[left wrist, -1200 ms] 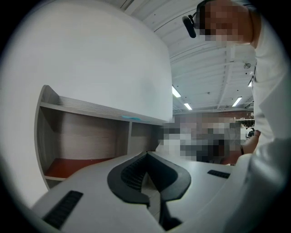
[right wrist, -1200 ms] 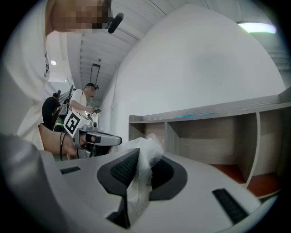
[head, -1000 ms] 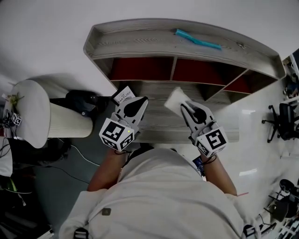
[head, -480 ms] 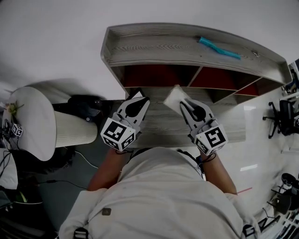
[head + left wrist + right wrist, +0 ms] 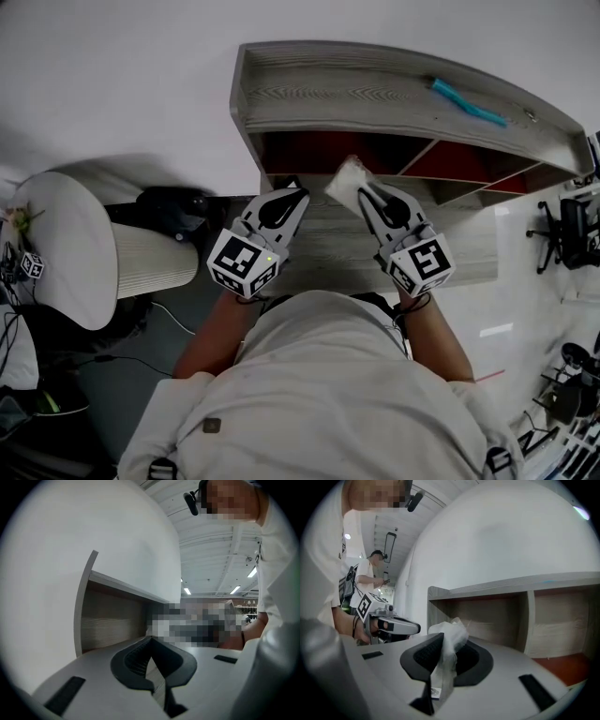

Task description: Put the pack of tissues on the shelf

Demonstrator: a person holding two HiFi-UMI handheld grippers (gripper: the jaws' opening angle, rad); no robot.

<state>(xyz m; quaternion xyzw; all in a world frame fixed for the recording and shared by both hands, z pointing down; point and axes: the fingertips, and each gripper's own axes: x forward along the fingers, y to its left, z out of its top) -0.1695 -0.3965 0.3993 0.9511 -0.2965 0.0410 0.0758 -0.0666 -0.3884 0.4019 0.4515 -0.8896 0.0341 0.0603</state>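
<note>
The pack of tissues [image 5: 344, 180], white and crinkly, sticks out past the tips of my right gripper [image 5: 362, 192], which is shut on it. In the right gripper view the pack [image 5: 451, 632] is pinched between the dark pads, just in front of the shelf's left open compartment [image 5: 487, 620]. The grey wood shelf [image 5: 375, 94] has red-backed compartments and a lower board under both grippers. My left gripper [image 5: 294, 194] is level beside the right one, shut with nothing in it [image 5: 151, 640]. It also shows at the left of the right gripper view, left gripper [image 5: 393, 626].
A teal strip [image 5: 469, 101] lies on the shelf's top board. A white rounded seat [image 5: 56, 244] and a dark object [image 5: 169, 202] stand left of the shelf. An office chair [image 5: 572, 230] is at the right. Another person [image 5: 375, 571] stands far behind.
Both grippers have moved toward the shelf, the right one carrying the tissue pack up to the compartment opening. A printed box seen by the left gripper's tip is now out of sight.
</note>
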